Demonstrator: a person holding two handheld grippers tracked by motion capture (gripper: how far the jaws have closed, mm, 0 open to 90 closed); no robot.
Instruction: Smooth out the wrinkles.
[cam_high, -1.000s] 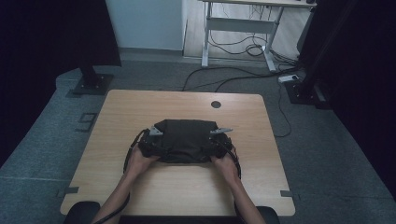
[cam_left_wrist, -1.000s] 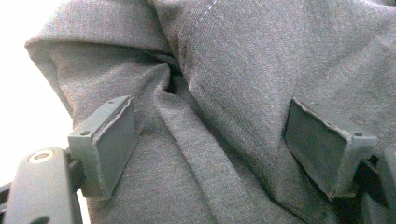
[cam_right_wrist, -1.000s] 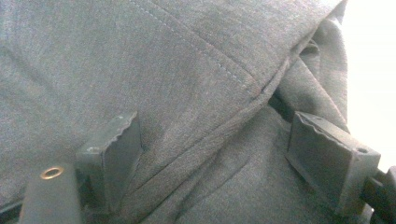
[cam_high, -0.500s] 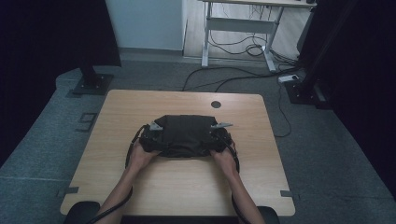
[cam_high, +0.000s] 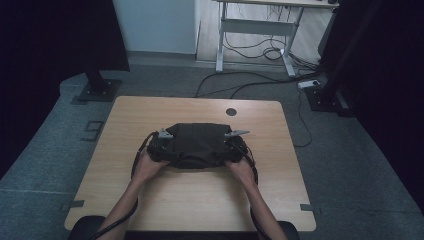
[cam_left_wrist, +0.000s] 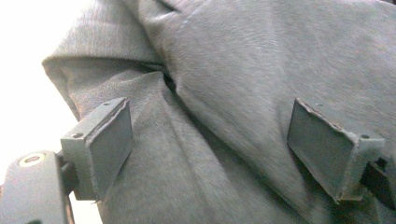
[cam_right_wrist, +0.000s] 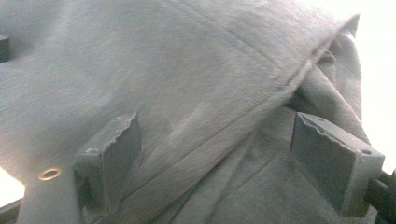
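Note:
A dark grey folded garment (cam_high: 199, 144) lies on the middle of the wooden table (cam_high: 150, 115). My left gripper (cam_high: 161, 145) is at the garment's left edge and my right gripper (cam_high: 235, 146) at its right edge. In the left gripper view the left gripper (cam_left_wrist: 210, 149) is open, its pads (cam_left_wrist: 105, 149) spread wide over the grey cloth (cam_left_wrist: 243, 70) beside a fold. The right gripper (cam_right_wrist: 219, 163) is also open, its pads (cam_right_wrist: 112, 158) either side of a seam in the cloth (cam_right_wrist: 163, 70). Whether the pads touch the cloth is unclear.
A round cable hole (cam_high: 231, 112) sits in the table near its far edge. Beyond the table are a desk frame (cam_high: 255, 30), floor cables (cam_high: 260, 80) and a dark stand base (cam_high: 97, 90). The person's forearms (cam_high: 125, 200) reach in over the near edge.
Both hands and grippers have moved slightly forward, away from the person, along the garment's two ends. The garment's outline has shifted a little with them.

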